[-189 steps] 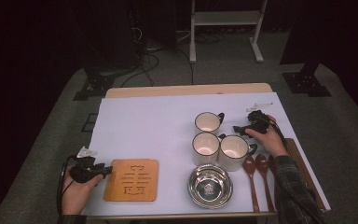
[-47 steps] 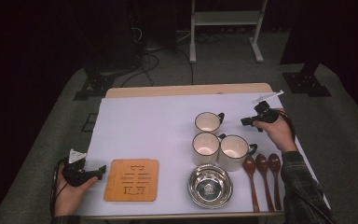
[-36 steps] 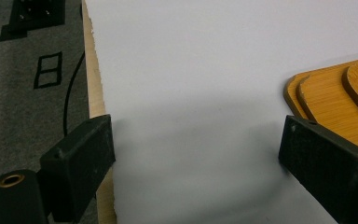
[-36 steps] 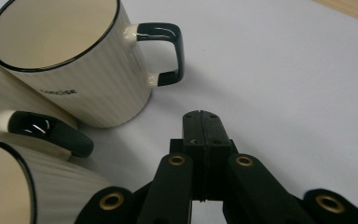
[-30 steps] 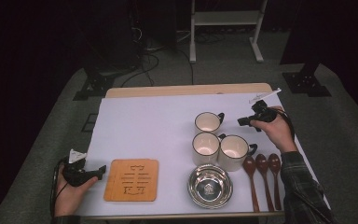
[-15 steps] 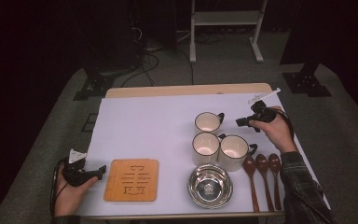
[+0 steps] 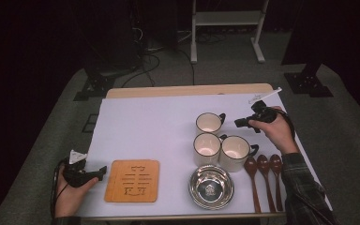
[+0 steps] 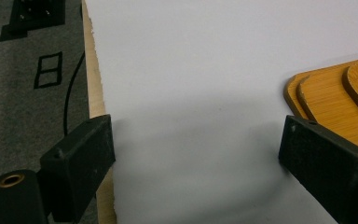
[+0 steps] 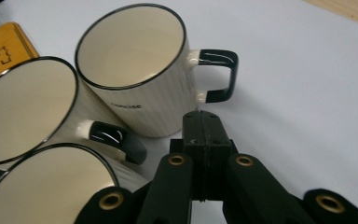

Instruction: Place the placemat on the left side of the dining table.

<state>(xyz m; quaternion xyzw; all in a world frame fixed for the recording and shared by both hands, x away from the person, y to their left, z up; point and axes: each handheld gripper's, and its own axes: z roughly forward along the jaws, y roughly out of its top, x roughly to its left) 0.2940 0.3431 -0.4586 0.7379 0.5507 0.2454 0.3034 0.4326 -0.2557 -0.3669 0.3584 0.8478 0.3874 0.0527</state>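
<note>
Right tool (image 9: 204,122), clenched on nothing, hovers just beside far mug (image 9: 135,70) handle; left tool (image 8: 193,154) released on counter (image 7: 145,126)

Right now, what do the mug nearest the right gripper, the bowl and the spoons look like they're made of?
The mug looks like glazed ceramic: glossy cream body, black rim and a shiny handle. The bowl looks like polished steel, since its inside mirrors the light. The three spoons seem dark varnished wood, reddish-brown with a slight sheen, though plastic can't be ruled out.

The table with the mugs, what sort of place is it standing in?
Probably a lab or recording room, not a kitchen: the paper-covered table stands on grey carpet, cables trail across the floor, and a metal stand rises behind it.
</note>
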